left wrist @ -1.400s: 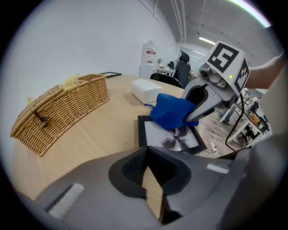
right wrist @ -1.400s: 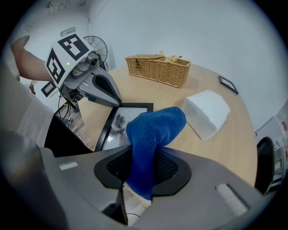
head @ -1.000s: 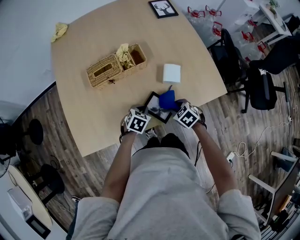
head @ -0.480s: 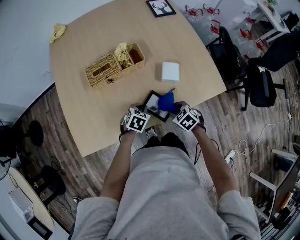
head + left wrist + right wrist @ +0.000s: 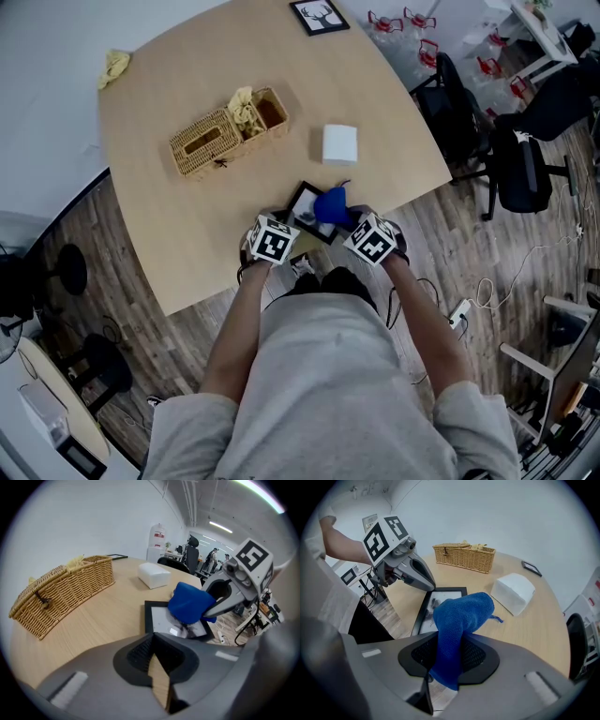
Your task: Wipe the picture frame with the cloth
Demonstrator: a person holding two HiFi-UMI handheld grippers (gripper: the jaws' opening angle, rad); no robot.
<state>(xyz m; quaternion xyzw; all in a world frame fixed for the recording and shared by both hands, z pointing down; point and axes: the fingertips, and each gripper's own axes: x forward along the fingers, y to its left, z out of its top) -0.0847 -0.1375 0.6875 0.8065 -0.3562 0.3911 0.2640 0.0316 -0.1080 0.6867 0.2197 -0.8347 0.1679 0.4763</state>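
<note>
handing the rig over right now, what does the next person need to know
Left gripper: shut, empty, its tip at a corner of the picture frame, apparently steadying it.
Right gripper: shut on the blue cloth, which drapes forward onto the frame's glass.
The frame lies flat near the table edge closest to the person.
Done: the cloth is picked up and on the frame. How much of the glass is wiped cannot be told.
Left: wipe across the glass and border, then probably set the cloth down.
</note>
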